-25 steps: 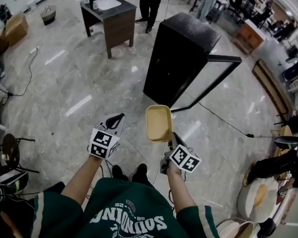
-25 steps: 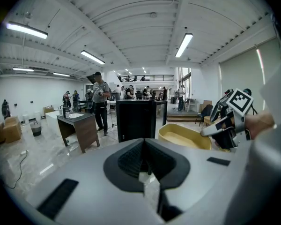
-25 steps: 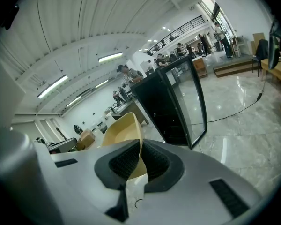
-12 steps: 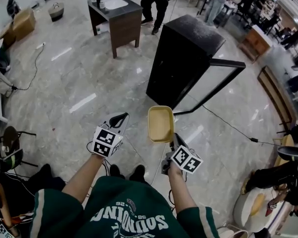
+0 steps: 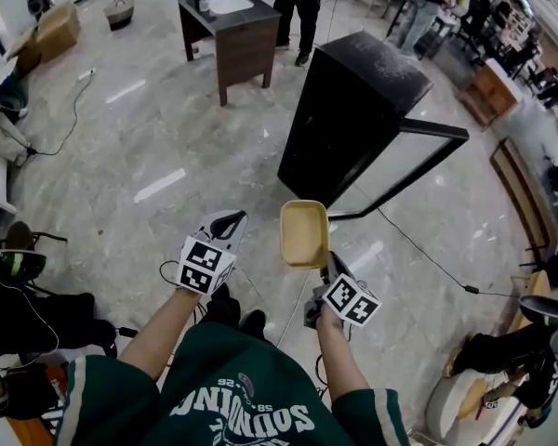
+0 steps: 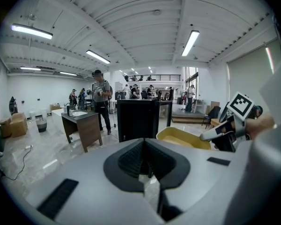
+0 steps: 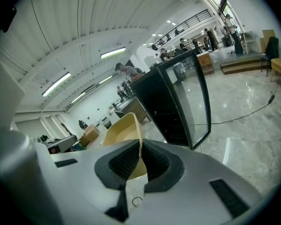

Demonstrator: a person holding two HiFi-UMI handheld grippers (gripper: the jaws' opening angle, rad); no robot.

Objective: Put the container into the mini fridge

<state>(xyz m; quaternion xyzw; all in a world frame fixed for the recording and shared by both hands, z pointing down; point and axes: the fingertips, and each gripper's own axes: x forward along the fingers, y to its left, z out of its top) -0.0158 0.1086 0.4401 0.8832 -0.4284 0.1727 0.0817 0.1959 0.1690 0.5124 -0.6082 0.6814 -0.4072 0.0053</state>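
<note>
- Right gripper view: your right gripper (image 7: 140, 149) has its jaws pinched on the thin wall of the yellow container (image 7: 121, 128). The container sticks out ahead of the jaws and a little to their left.
- Left gripper view: your left gripper (image 6: 144, 150) has its jaws pressed together with nothing between them. The container shows off to its right, apart from it.
- Head view: you hold both grippers side by side above the marble floor (image 5: 149, 147). The container reaches forward from the right one's tips, open side up.
- Beyond the container, ahead of the right gripper, the black mini fridge (image 5: 353, 110) stands well apart. Its glass door (image 5: 402, 170) is swung open to the right.
- Farther off, ahead and left of the left gripper, stands a dark wooden desk (image 5: 231, 28), with a person (image 5: 302, 3) just beside it.
</note>
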